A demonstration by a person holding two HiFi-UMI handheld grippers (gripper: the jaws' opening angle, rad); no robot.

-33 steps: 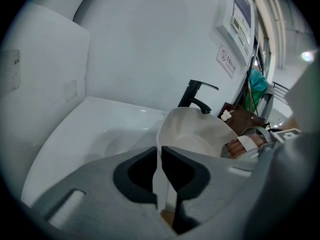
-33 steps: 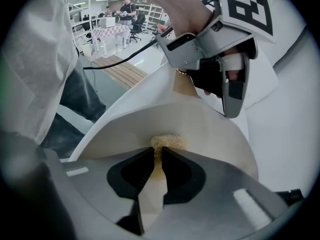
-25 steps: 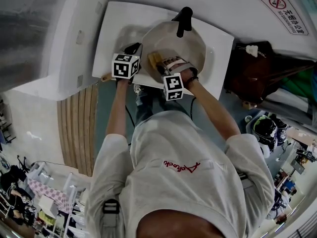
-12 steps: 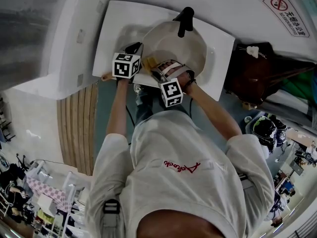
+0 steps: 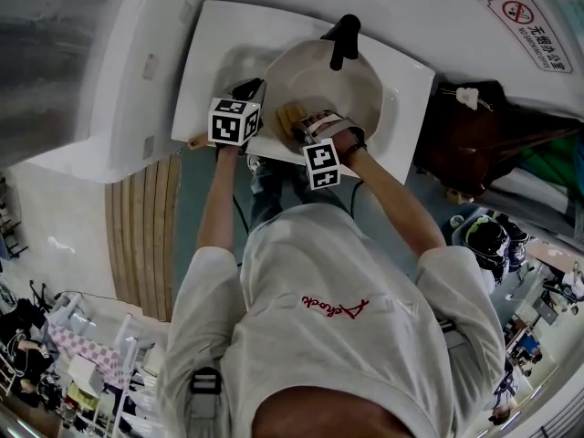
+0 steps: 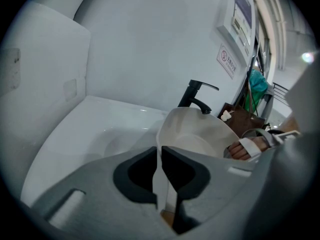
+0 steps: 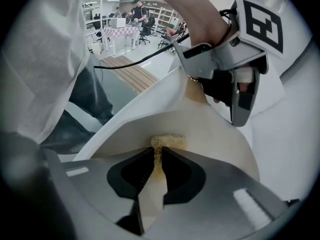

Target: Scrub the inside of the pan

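A white pan stands tilted in the sink, under the black faucet. My left gripper is shut on the pan's near-left edge, and the thin white rim runs between its jaws. My right gripper reaches down into the pan, shut on a yellow sponge. In the right gripper view the sponge sticks out past the jaw tips and presses on the pan's cream inner wall. The left gripper shows there too, at the rim.
The white sink sits against a white wall, with the black faucet at the pan's far edge. A brown bag hangs to the right of the sink. A wooden slatted mat lies on the floor at the left.
My right gripper swept the sponge to the left inside the pan, then came back right and a little lower. The left gripper and the pan stayed put.
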